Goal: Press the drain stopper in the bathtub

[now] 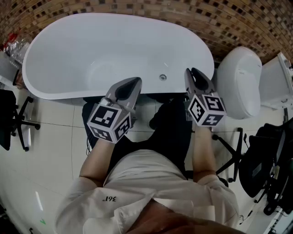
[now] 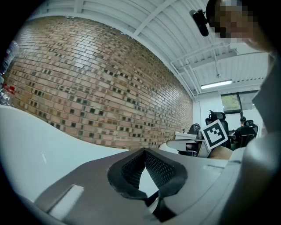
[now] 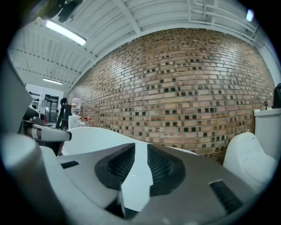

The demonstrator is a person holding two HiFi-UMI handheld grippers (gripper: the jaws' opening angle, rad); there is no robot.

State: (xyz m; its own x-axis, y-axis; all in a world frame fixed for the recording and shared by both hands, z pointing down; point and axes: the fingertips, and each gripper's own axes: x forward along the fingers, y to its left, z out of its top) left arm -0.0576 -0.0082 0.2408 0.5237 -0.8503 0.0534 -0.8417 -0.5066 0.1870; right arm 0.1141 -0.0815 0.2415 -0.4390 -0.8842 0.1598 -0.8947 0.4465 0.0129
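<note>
A white oval bathtub [image 1: 59,50] fills the top of the head view, against a brick wall. A small round metal fitting [image 1: 162,77], seemingly the drain stopper, sits inside the tub near its front wall. My left gripper [image 1: 135,82] hovers over the tub's near rim, left of the fitting, with its jaws touching at the tips and nothing between them. My right gripper [image 1: 192,72] is over the rim to the right of the fitting. A narrow gap shows between its pads, and it holds nothing. In the left gripper view the left gripper [image 2: 145,154] points at the tub wall [image 2: 30,140]. The right gripper [image 3: 141,149] faces the tub [image 3: 94,134].
A white toilet [image 1: 240,82] stands just right of the tub, also visible as the toilet [image 3: 248,154] in the right gripper view. Black office chairs stand at the left [image 1: 13,121] and right [image 1: 265,169]. The brick wall [image 1: 151,9] runs behind the tub. White floor tiles [image 1: 50,155] lie below.
</note>
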